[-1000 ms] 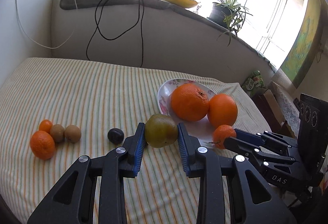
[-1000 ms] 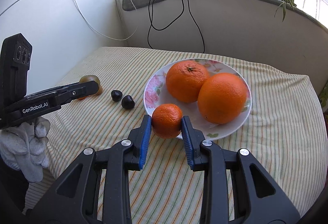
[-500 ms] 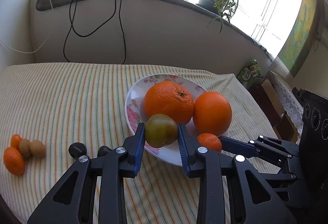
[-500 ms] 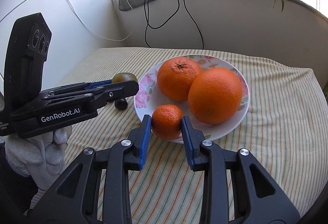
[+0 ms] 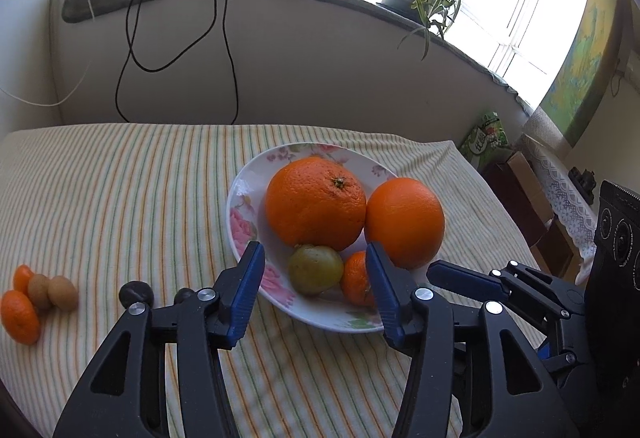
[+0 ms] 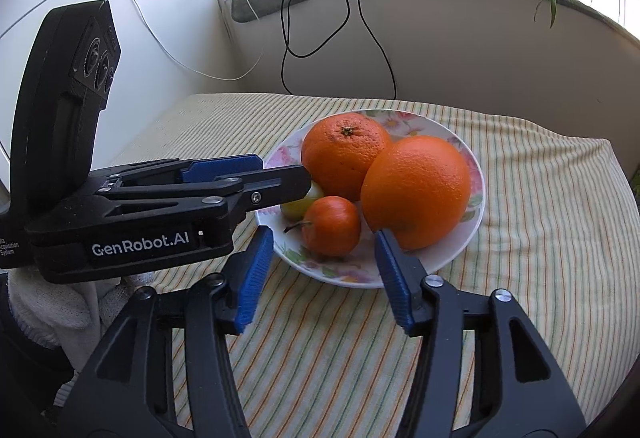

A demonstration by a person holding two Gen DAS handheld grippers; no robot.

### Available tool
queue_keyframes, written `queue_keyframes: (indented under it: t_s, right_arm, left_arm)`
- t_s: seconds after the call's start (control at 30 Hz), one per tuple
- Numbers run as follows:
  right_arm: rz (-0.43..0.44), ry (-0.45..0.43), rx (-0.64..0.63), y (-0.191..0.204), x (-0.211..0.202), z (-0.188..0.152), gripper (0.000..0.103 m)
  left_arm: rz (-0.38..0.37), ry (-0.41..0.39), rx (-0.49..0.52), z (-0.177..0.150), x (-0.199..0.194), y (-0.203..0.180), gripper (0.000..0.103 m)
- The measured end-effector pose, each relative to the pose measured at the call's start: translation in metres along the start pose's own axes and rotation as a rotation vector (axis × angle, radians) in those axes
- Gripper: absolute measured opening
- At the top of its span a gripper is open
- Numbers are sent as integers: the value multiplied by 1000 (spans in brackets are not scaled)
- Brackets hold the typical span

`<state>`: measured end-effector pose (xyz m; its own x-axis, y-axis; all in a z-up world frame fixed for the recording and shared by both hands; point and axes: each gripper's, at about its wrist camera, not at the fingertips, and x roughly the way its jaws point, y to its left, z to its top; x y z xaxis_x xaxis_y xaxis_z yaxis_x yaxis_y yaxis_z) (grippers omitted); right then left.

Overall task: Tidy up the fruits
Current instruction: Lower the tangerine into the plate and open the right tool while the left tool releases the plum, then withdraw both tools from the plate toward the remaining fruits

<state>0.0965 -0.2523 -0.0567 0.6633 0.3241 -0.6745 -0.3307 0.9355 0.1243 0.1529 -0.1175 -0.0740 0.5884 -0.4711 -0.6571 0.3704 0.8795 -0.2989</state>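
Observation:
A flowered white plate (image 5: 240,209) (image 6: 474,213) holds two big oranges (image 5: 316,201) (image 6: 416,189), a green-yellow fruit (image 5: 316,270) (image 6: 298,203) and a small mandarin (image 5: 356,280) (image 6: 332,226). My left gripper (image 5: 316,278) is open, its jaws wide on either side of the green fruit, which rests on the plate. My right gripper (image 6: 324,266) is open, its jaws on either side of the mandarin lying on the plate. The left gripper crosses the right wrist view (image 6: 280,177).
On the striped cloth at the left lie two mandarins (image 5: 20,314), two kiwis (image 5: 62,292) and two dark plums (image 5: 136,294). A low wall with hanging cables (image 5: 180,37) runs behind. Boxes (image 5: 520,173) stand beyond the table's right edge.
Both grippers have opened. The green fruit and the small mandarin now rest on the plate, let go. The left gripper moved right, over the plate.

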Motion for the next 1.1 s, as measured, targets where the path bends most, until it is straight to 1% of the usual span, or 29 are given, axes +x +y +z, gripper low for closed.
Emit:
queue_keyframes:
  t_s: [0.3,0.63,0.87,1.1]
  right_arm:
    - [-14,-9,-8,5,-8,-4,62]
    - [-22,-15,-27,16,-14,-5,63]
    - [-18,-23,-41,29,-20,-5,63]
    - [1,-21,-59,47,-19,-6,63]
  left_arm:
    - [11,-11,-7,-5,-10,1,52]
    - [29,-41,-10,-9,-30,9,52]
    - [49,-66,-30,-14,-48,22,52]
    - [81,-80,-60,-25,-64,43,52]
